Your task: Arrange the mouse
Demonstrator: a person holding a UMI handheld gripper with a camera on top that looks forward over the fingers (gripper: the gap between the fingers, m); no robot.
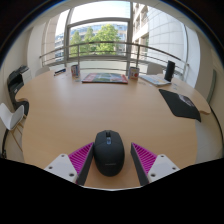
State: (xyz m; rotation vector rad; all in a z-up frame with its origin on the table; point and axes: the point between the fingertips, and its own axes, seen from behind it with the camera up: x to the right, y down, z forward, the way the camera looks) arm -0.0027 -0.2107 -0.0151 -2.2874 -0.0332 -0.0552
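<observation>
A black computer mouse [109, 150] rests on the wooden table [70, 110], lying lengthwise between my two fingers. My gripper [112, 152] is open. Its pink pads flank the mouse: the left pad [76, 158] sits close against the mouse's side, while a narrow strip of table shows between the mouse and the right pad [148, 156]. The rear end of the mouse is hidden below the fingers.
A black mouse mat [181, 104] lies on the table to the right, beyond the fingers. A patterned mat [104, 77] lies at the far edge, with a cup [133, 72] and a dark upright device [170, 70] near it. Chairs [14, 88] stand at the left.
</observation>
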